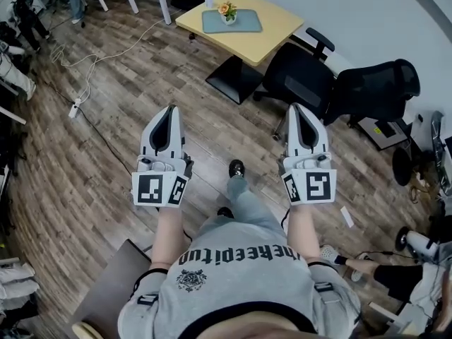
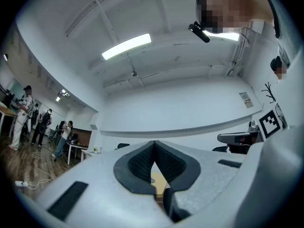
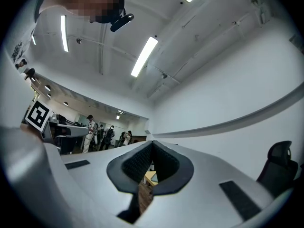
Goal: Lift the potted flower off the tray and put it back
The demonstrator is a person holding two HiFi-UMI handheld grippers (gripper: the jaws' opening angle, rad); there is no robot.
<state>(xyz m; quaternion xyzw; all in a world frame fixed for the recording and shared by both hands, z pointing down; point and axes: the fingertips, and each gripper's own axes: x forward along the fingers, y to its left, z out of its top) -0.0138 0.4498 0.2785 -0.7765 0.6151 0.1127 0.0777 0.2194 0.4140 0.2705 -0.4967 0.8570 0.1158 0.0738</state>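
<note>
The potted flower sits on a yellow table, black chair beside

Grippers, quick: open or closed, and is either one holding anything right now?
White left gripper: closed, holding nothing.
White right gripper: closed, holding nothing.

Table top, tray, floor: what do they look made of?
Table top: pale yellow, matte, smooth and uniform; likely laminate or painted board. Tray: grey-blue, flat, matte; plastic or a mat, too small to tell. Floor: brown planks with grain streaks; wood or wood-look laminate.
</note>
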